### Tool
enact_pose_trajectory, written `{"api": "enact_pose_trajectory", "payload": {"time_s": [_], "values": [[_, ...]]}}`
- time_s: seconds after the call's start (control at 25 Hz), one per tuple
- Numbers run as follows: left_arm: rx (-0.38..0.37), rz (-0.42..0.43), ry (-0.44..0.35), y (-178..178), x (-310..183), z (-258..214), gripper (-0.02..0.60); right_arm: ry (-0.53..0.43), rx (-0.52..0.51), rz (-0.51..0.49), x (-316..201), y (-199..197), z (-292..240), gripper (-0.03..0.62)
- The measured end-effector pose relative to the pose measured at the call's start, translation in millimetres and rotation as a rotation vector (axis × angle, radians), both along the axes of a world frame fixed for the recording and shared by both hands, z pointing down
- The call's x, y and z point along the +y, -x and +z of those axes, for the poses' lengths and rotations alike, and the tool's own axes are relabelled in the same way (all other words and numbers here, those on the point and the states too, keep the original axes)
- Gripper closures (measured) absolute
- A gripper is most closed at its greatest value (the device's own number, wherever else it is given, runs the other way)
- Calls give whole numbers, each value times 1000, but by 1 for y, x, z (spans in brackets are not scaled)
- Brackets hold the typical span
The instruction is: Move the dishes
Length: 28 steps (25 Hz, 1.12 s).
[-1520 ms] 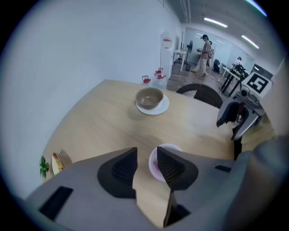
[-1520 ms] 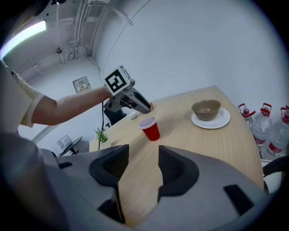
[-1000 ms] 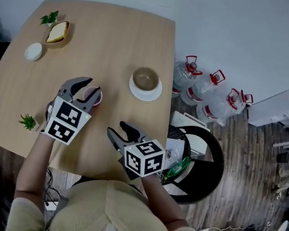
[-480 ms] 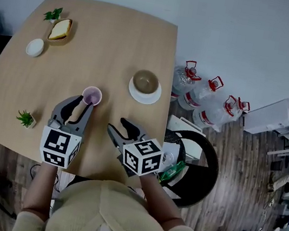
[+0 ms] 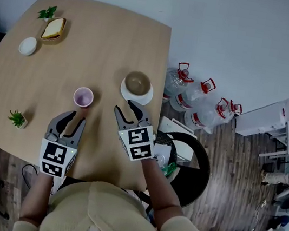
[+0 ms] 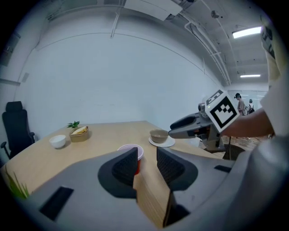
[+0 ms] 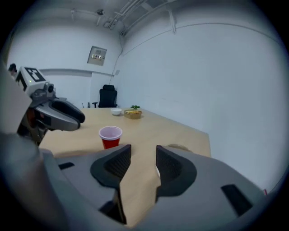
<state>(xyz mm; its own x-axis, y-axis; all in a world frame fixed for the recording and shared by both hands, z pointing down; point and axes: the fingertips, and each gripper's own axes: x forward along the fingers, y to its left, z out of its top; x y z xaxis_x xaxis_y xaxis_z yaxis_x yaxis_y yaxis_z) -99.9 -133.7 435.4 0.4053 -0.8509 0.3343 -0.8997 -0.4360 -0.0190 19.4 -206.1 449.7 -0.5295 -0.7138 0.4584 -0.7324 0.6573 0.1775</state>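
Note:
A red cup stands upright near the middle of the wooden table. My left gripper is open just short of the cup, nothing between its fingers; in the left gripper view the cup shows partly behind the left jaw. A brown bowl sits on a white saucer by the table's right edge. My right gripper points at it from close below, open and empty; its jaws have just been closing a little. In the right gripper view the bowl rim peeks over the right jaw.
At the far left corner are a small white bowl, a basket with bread and a small plant. Another small plant stands near the front left edge. Water jugs and a black chair stand right of the table.
My left gripper drew back from around the red cup toward the near edge, leaving the cup standing. My right gripper moved forward toward the bowl and rolled.

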Motion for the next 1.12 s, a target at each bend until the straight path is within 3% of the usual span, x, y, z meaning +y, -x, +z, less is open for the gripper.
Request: {"api": "enact_pose_trajectory", "payload": {"time_s": [0.16, 0.36, 0.92, 1.12], "values": [[-23, 6, 16, 1, 4, 9, 443, -68, 177, -17, -27, -10, 14, 410], [-32, -10, 24, 7, 4, 14, 443, -87, 349, -55, -55, -12, 38, 416], [-50, -36, 83, 31, 9, 26, 443, 16, 564, -106, -96, -17, 85, 455], [-50, -46, 89, 39, 14, 26, 445, 33, 609, -112, -99, -17, 92, 550]]}}
